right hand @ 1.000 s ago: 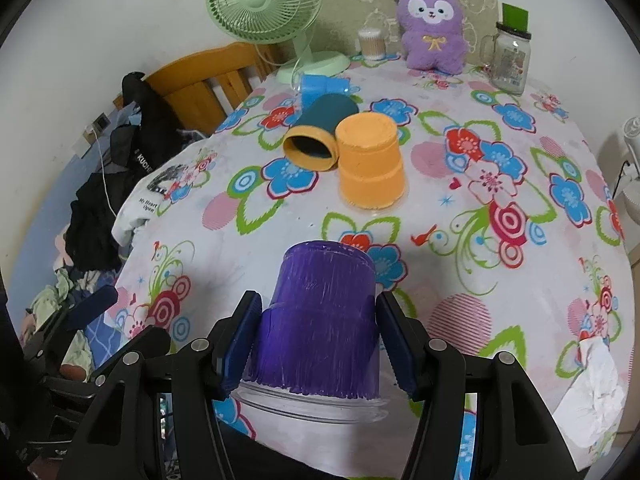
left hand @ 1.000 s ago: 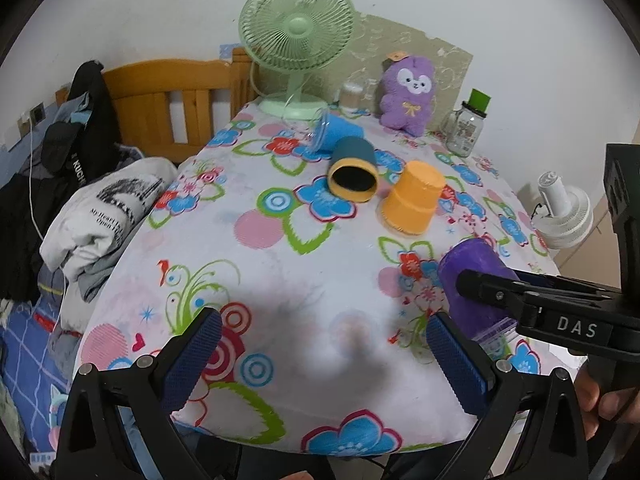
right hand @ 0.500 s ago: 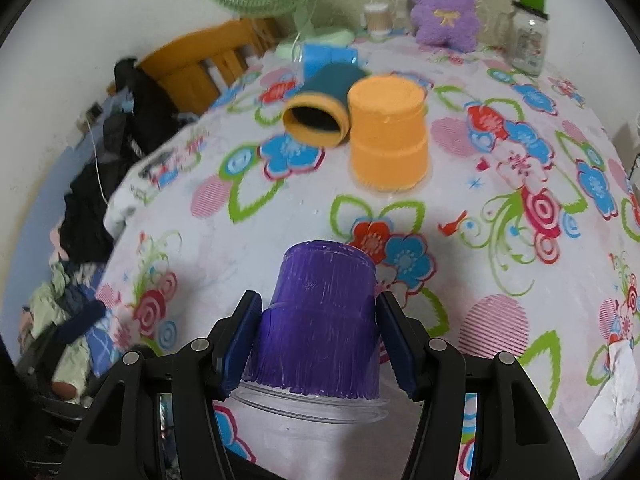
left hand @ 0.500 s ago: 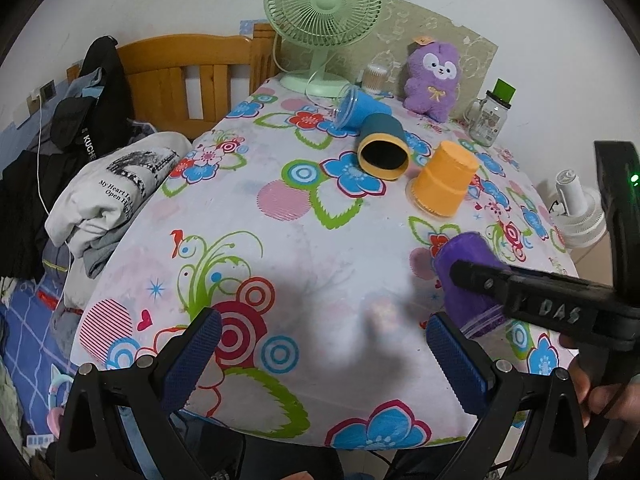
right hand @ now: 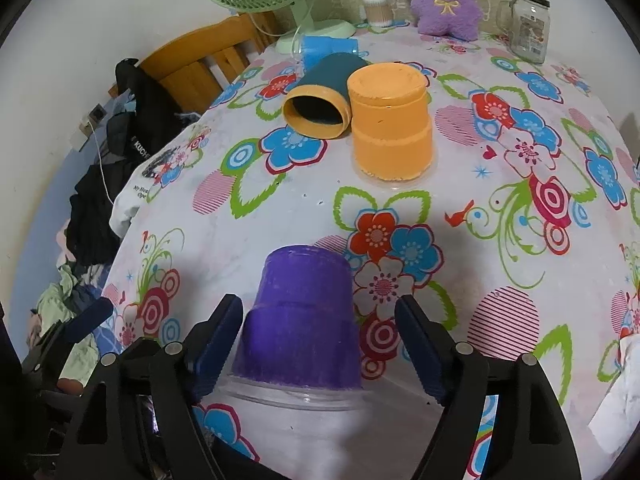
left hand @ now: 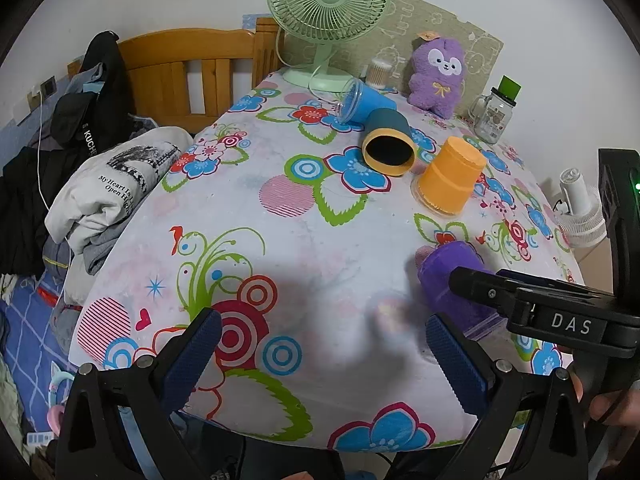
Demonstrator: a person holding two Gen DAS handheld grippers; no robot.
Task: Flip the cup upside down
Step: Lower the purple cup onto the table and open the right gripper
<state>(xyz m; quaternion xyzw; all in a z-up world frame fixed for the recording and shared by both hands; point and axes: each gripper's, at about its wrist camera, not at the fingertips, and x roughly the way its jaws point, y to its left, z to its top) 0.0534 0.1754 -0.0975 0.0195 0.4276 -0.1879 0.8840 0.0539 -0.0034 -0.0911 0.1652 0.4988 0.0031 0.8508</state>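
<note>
Purple cup (right hand: 302, 316): upside down on the flowered tablecloth (right hand: 500, 240) at the near edge of the table, clear rim at the bottom, base on top

Right gripper (right hand: 319, 332): fingers spread, one on each side of the purple cup with a gap at both sides, nothing clamped; from the left wrist view it (left hand: 468, 280) covers part of the same cup (left hand: 448, 276)

Left gripper (left hand: 322, 344): fingers wide apart, empty, over bare cloth to the left of the purple cup

Orange cup (right hand: 390, 120): upside down, further back, well apart from the purple cup

Dark teal cup (right hand: 324, 96): on its side, mouth toward the camera, touching the orange cup

Blue cup (left hand: 366, 102): on its side behind the teal cup

Back edge: green fan (left hand: 328, 12), purple plush toy (left hand: 438, 72), glass jar (left hand: 494, 114) with green lid

Left of table: wooden chair (left hand: 192, 68) and piled clothes (left hand: 112, 184)
</note>
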